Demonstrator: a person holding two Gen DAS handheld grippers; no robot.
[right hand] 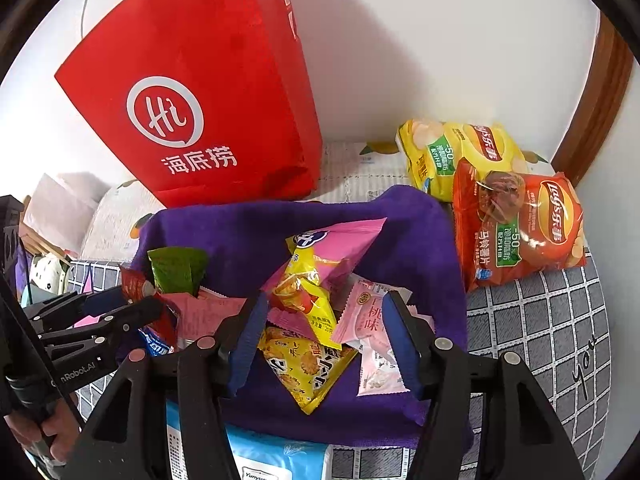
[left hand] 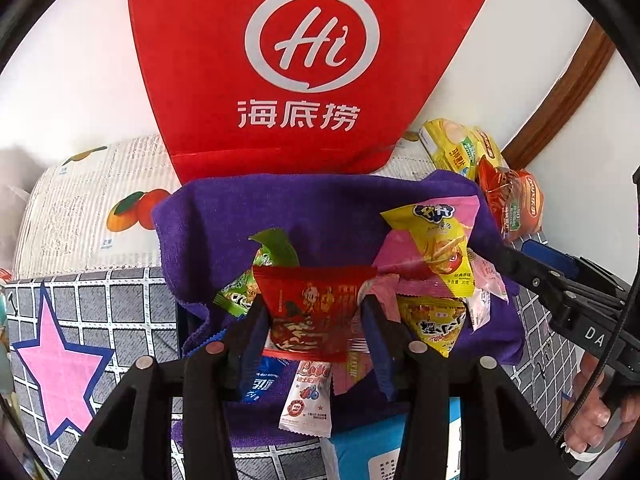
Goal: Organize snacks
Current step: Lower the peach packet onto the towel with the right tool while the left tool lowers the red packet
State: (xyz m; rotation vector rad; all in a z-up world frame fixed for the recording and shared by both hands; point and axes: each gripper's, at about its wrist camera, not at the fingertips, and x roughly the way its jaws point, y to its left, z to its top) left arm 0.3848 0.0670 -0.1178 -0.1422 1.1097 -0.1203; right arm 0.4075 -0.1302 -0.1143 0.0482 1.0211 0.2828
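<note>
1. Nearest the cameras, a blue-and-white pack (right hand: 272,452) lies at the front edge, partly under the purple towel (left hand: 224,216).
2. The left gripper (left hand: 314,300) points steeply down. Its blue-padded fingers clamp a red snack packet (left hand: 316,312) by its two side edges, and the packet stands upright, facing the camera, above the towel.
3. The right gripper (right hand: 326,300) also points steeply down, with its jaws parted. They straddle the middle of the snack pile without pinching anything. A hand (left hand: 596,420) grasps its handle at the right edge of the left wrist view.
4. Between the right gripper's fingers lie a yellow biscuit packet (right hand: 304,364) and a pink-and-white peach packet (right hand: 372,320), the latter against the right-hand finger.
5. Just beyond these, a yellow stick-snack packet (right hand: 308,280) overlaps a plain pink packet (right hand: 344,240). A green packet (right hand: 178,270) sits to the left, near the left gripper's tips.
6. The whole pile rests on the towel, which is spread over a grey checked cloth (right hand: 540,320).
7. Off the towel, at the far right, a red Lay's bag (right hand: 520,224) overlaps a yellow Lay's bag (right hand: 460,152).
8. Farthest back, a red paper bag (right hand: 208,80) with a white "Hi" logo stands upright against the white wall (right hand: 440,40).
</note>
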